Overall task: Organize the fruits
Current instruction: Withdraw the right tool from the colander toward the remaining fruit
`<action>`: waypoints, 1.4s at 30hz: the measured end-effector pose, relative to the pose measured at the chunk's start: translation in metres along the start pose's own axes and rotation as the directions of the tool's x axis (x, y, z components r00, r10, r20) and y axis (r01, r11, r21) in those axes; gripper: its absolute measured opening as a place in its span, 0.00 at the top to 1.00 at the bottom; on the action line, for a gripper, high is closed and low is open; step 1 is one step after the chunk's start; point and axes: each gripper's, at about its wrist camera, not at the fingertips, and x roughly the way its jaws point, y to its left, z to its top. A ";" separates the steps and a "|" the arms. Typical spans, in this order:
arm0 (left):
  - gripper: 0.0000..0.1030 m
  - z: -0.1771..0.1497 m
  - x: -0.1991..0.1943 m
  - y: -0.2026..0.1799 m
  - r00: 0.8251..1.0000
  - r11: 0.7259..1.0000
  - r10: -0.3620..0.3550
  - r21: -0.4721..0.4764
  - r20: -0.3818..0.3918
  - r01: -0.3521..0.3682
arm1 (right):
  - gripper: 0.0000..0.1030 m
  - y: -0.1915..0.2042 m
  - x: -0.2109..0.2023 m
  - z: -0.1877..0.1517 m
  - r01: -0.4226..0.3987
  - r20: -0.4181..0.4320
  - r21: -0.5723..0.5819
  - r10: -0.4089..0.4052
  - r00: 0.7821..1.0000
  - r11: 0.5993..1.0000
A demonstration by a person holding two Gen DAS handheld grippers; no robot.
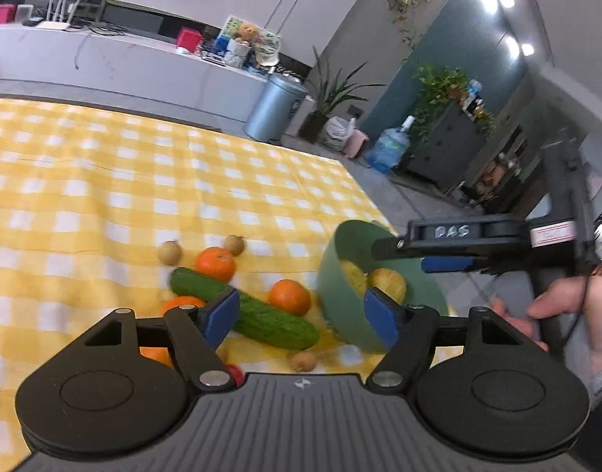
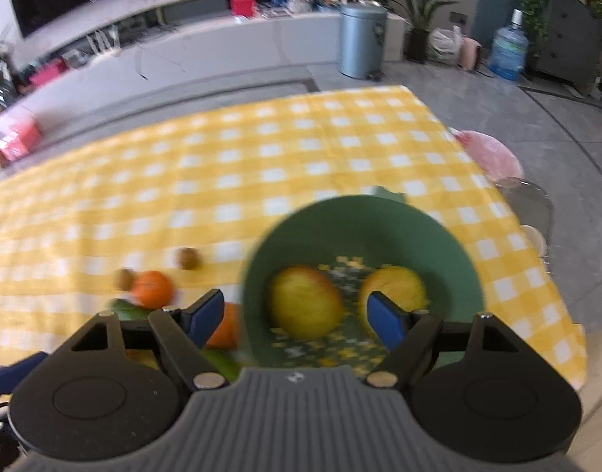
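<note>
Between picks: two apples (image 2: 304, 301) already in green bowl (image 2: 450, 244). Both grippers, left (image 1: 301, 314) and right (image 2: 297, 316), wide open, empty. Next: orange (image 1: 289, 297), bowl's 9 o'clock.

Home living room: checked tablecloth (image 1: 104, 181), potted plants (image 1: 332, 94), teddy bear (image 1: 245, 33), water jug (image 1: 391, 145).

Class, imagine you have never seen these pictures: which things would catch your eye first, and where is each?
The green bowl near the right edge of the yellow checked tablecloth stands out, with two yellow apples inside. To its left on the cloth lie a cucumber and several oranges. Both grippers, left and right, have open, empty jaws.
</note>
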 end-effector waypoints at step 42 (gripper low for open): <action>0.14 -0.047 0.046 0.056 0.942 0.950 0.298 0.145 -0.157 -0.277 | 0.48 0.052 0.048 -0.111 -0.387 0.034 0.361 0.403 0.915 0.848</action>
